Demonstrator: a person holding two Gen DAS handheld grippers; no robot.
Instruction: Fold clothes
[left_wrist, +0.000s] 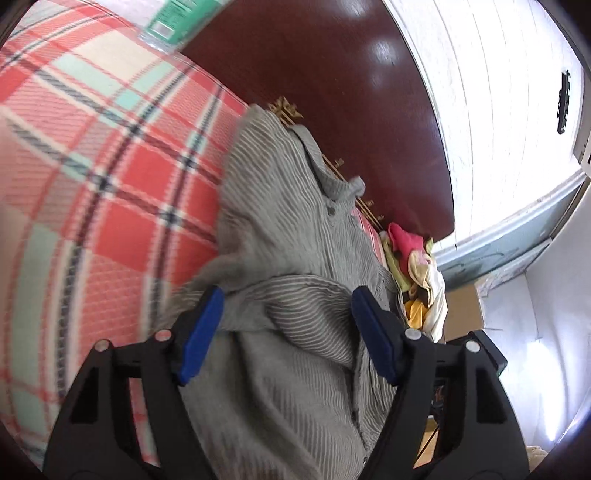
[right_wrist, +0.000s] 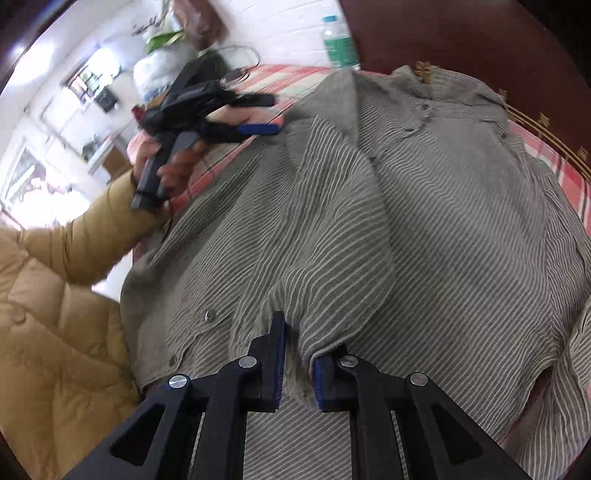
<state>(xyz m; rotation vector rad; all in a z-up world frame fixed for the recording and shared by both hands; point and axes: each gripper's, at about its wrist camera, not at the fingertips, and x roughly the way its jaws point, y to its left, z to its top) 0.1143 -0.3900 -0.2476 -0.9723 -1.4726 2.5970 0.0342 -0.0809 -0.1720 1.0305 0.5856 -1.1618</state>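
Note:
A grey striped button shirt (right_wrist: 424, 229) lies spread on a red plaid bed cover (left_wrist: 96, 177), collar toward the dark wooden headboard (left_wrist: 332, 92). My left gripper (left_wrist: 286, 306) is open and hovers just above the shirt (left_wrist: 288, 236), nothing between its blue pads; it also shows in the right wrist view (right_wrist: 269, 114) at the shirt's far left edge. My right gripper (right_wrist: 299, 354) is closed on a raised fold of the shirt at its near hem.
A pile of coloured clothes (left_wrist: 413, 266) lies at the bed's far corner beside the headboard. A green-labelled bottle (right_wrist: 340, 44) stands at the head of the bed. My tan padded jacket sleeve (right_wrist: 85, 240) reaches in from the left.

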